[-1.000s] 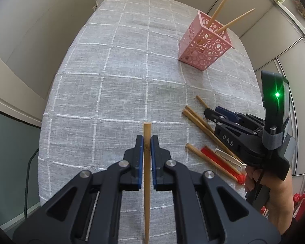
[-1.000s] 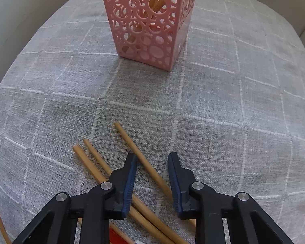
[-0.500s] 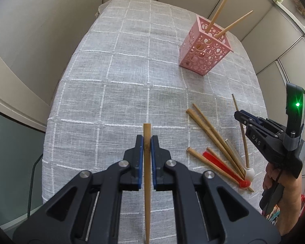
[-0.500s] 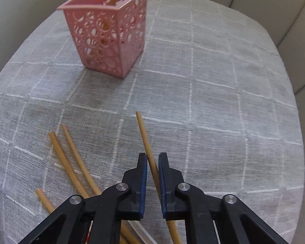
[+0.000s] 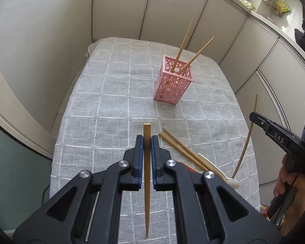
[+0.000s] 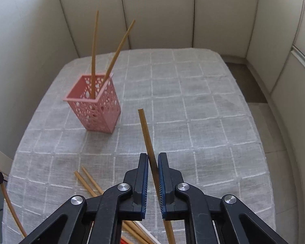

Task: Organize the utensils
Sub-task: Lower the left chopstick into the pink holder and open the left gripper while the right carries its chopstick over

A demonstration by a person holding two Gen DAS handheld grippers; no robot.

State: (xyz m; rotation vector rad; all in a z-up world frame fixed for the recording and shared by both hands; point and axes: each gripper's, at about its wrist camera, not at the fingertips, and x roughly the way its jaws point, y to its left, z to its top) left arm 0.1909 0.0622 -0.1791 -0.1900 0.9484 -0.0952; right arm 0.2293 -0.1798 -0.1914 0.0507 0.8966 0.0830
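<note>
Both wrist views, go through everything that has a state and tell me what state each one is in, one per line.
Left gripper: shut on a chopstick, held off the table.
Right gripper: shut on another chopstick, lifted clear of the cloth.
Pink basket: upright, two chopsticks leaning inside.
Loose chopsticks: lying flat on the tablecloth.
White spoon: lying flat beside them.

Bare cloth [image 6: 193, 105] right of the pink holder [image 6: 95, 109] — two leaning chopsticks [image 6: 94, 46] inside; loose sticks [image 6: 87, 181] nearer
</note>
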